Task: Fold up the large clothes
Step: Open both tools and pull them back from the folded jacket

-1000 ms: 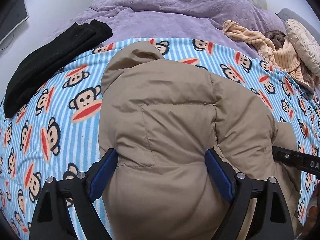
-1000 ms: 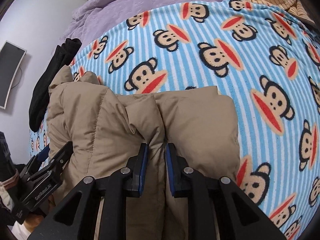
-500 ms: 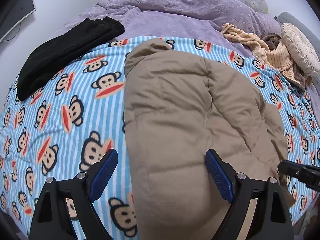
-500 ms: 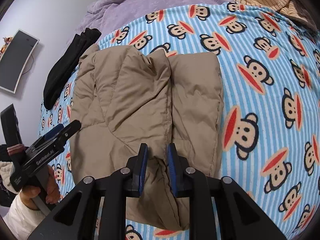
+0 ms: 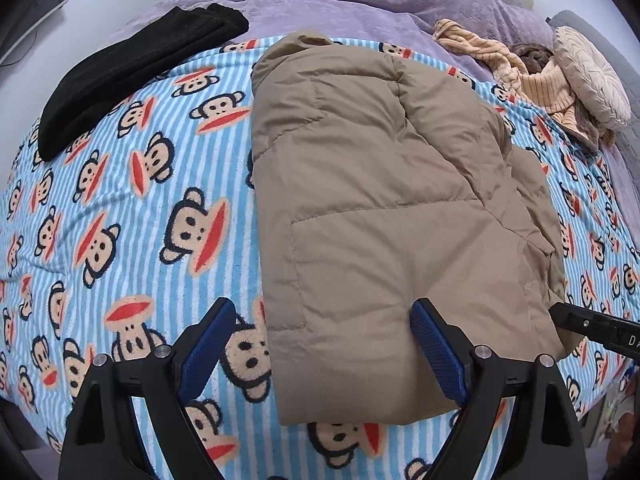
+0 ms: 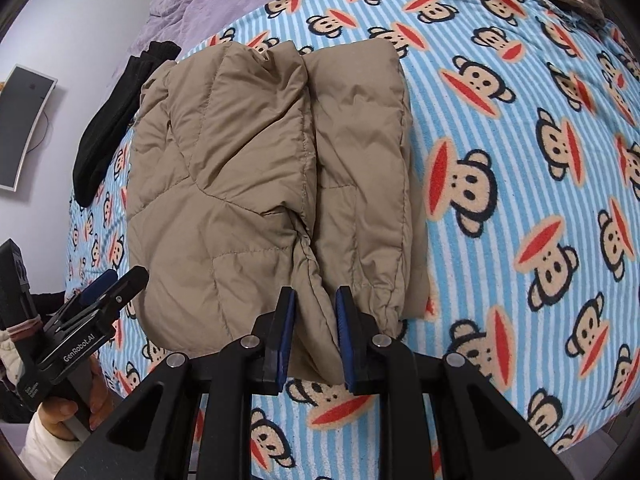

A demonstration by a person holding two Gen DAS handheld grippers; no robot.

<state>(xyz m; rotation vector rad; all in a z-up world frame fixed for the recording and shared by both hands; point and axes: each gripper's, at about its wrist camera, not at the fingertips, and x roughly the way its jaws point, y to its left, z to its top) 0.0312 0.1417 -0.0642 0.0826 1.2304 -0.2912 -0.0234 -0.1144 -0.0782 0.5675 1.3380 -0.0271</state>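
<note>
The tan puffy coat [image 5: 384, 184] lies folded mid-frame on the monkey blanket [image 5: 120, 208]. The right claw [image 6: 314, 336] pinches its bottom edge. The left claw [image 5: 320, 344] is spread wide, holding nothing. Black clothes [image 5: 132, 68] lie upper left.

"GenRobot.AI" in white print runs along the black plastic body of the left gripper [image 6: 94, 304], seen from the right wrist view. A second, smaller white line sits lower on the same body, too small to read. Black right gripper [image 5: 600, 330] at the left wrist view's edge shows white "DA", cut off.
</note>
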